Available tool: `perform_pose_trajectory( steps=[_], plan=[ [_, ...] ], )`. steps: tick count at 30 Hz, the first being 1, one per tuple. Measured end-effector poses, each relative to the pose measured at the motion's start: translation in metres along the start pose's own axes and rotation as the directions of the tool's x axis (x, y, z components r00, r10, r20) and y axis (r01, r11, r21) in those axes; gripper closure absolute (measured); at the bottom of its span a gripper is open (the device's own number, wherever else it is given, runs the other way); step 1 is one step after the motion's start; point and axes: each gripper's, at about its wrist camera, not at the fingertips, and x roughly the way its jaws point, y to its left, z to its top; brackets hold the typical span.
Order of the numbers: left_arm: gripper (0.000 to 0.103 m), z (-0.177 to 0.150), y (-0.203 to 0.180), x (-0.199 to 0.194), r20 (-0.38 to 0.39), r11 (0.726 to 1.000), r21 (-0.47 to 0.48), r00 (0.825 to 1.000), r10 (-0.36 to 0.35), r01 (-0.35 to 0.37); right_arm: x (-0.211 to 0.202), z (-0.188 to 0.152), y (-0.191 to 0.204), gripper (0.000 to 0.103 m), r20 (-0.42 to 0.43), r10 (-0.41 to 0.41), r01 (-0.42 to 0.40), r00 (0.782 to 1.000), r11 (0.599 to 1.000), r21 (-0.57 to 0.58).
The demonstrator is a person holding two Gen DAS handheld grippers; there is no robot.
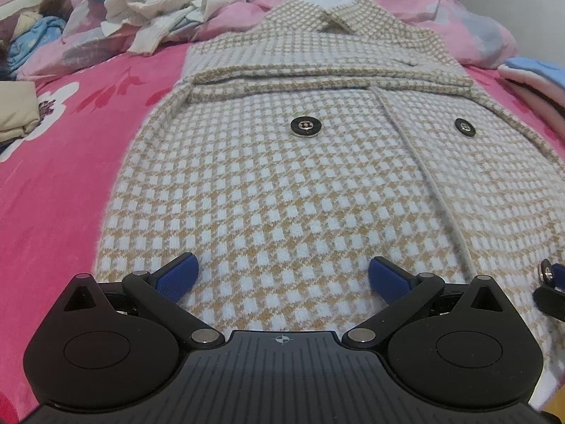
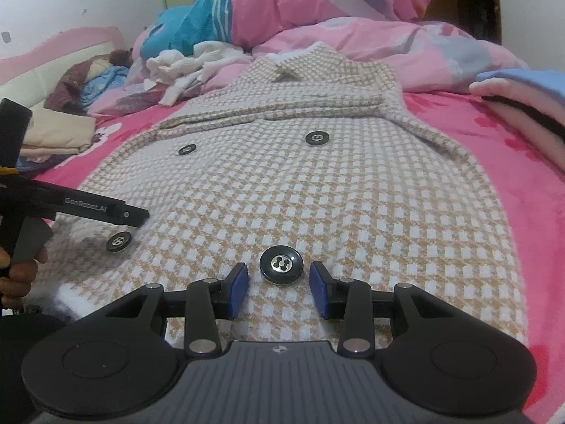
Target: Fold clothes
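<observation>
A tan and white checked coat (image 1: 282,176) lies flat on the pink bed, collar far from me, sleeves folded across its chest; it also shows in the right wrist view (image 2: 300,194). Black buttons (image 1: 305,126) dot its front. My left gripper (image 1: 282,275) is wide open, low over the coat's hem on the left half. My right gripper (image 2: 279,286) is open over the hem on the right half, its blue pads either side of a black button (image 2: 281,264). The left gripper also shows at the left of the right wrist view (image 2: 136,217).
A pink flowered sheet (image 1: 63,183) covers the bed. A pile of white clothes (image 1: 166,10) and a pink quilt (image 2: 370,42) lie beyond the collar. Folded beige cloth (image 2: 56,134) sits at the left; folded pink and blue clothes (image 2: 522,95) at the right.
</observation>
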Motion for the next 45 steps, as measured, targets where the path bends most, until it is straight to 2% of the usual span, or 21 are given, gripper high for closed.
perform_pose_trajectory(
  steps=[13, 17, 22, 29, 34, 37, 40, 45],
  plan=[
    [0.000, -0.006, 0.000, -0.010, 0.002, 1.000, 0.012, 1.000, -0.007, 0.007, 0.001, 0.013, -0.002, 0.062, -0.089, 0.045, -0.052, 0.995, 0.996, -0.074],
    [0.000, -0.008, 0.005, -0.024, 0.036, 0.998, 0.021, 0.997, -0.063, 0.063, 0.002, 0.020, -0.002, 0.062, -0.129, 0.054, -0.065, 0.990, 0.995, -0.077],
    [0.000, 0.005, 0.021, -0.046, 0.113, 0.988, 0.029, 0.982, -0.154, 0.151, -0.001, 0.035, -0.006, 0.062, -0.153, 0.073, -0.079, 0.986, 0.996, -0.029],
    [0.000, 0.059, 0.062, -0.047, 0.237, 0.961, -0.025, 0.936, -0.260, 0.274, 0.002, 0.083, 0.001, 0.062, -0.142, 0.031, -0.038, 0.989, 0.998, -0.049],
    [0.000, 0.118, 0.088, -0.023, 0.293, 0.944, -0.089, 0.914, -0.279, 0.317, 0.020, 0.146, 0.017, 0.062, -0.079, 0.011, -0.023, 0.997, 0.988, -0.152],
    [0.000, 0.156, 0.097, 0.003, 0.302, 0.926, -0.155, 0.909, -0.287, 0.344, 0.047, 0.191, 0.016, 0.062, -0.040, 0.034, -0.040, 0.999, 0.987, -0.155],
    [0.001, 0.195, 0.105, 0.031, 0.310, 0.900, -0.222, 0.902, -0.300, 0.375, 0.080, 0.239, 0.007, 0.061, -0.012, 0.056, -0.057, 0.998, 0.991, -0.123],
    [0.001, 0.254, 0.107, 0.091, 0.321, 0.823, -0.353, 0.884, -0.339, 0.444, 0.152, 0.308, -0.027, 0.057, 0.007, 0.079, -0.080, 0.997, 0.996, 0.036]
  ],
)
